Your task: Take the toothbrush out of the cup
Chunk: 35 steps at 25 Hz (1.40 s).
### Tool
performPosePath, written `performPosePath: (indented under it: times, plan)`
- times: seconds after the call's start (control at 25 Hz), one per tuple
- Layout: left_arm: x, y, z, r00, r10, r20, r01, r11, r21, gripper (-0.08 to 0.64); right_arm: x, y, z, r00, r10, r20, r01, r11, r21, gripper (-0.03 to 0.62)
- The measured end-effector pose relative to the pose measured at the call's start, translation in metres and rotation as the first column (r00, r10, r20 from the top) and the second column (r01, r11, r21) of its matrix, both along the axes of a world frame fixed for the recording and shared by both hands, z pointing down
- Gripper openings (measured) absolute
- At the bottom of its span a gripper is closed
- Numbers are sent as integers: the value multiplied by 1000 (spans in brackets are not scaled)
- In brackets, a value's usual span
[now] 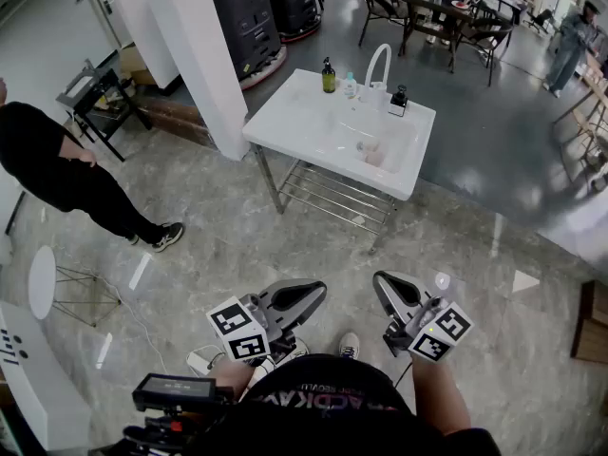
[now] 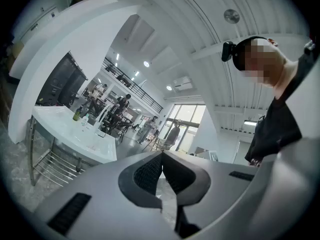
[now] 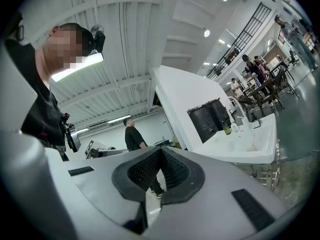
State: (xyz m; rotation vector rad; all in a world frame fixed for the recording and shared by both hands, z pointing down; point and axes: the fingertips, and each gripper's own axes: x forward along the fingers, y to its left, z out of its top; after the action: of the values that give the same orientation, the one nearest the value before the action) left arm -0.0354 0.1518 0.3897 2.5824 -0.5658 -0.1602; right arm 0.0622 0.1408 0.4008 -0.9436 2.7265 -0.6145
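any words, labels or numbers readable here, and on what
No text reads clearly.
shirt print: upside down and cut off, not reliably readable
marker cubes: black-and-white square patterns, no words
green bottle: label too small to read

Head view, clock directions from frame centre:
- White sink (image 1: 294, 122) at 12, on metal legs; wire shelf (image 1: 332, 196) beneath.
- On sink's far rim: green bottle (image 1: 329, 76), white faucet (image 1: 377, 65), black dispenser (image 1: 398, 101), left to right.
- White pillar (image 1: 190, 55) at 11, just beside sink.
- Person in black (image 1: 57, 164) at 9.
- Black cabinets (image 1: 245, 17) at 12, behind pillar.
- Tables and chairs (image 1: 446, 12) at 1.
- White round stool (image 1: 42, 281) at 8.
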Motion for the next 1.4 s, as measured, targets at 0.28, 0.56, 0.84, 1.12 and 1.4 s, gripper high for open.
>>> performPosePath:
  times: [0.28,0.56,0.84,1.12,1.4]
  plan:
    - [-2,-5,0,1000,-7,-3,7,1000,-6,8,0,-4,0,1000,-4,-5,4,1000,-1,9]
    - [-1,-7,2,1000,-16,-5,16,1000,-11,8,-1,-6,-1,1000,-14,-8,14,1000,10,9]
    - [1,-9,5,1000,-24,6,24,1000,-9,8,2,-10,1,1000,-13,11,13,1000,3,11]
    - [13,-14,12,999,-41,27,41,999,-3,8,15,-18,9,1000,-20,23,20,1000,-10,11]
    - [35,-18,14,998,-52,29,52,999,-2,8,36,-26,14,999,-32,30,33,999,-16,11]
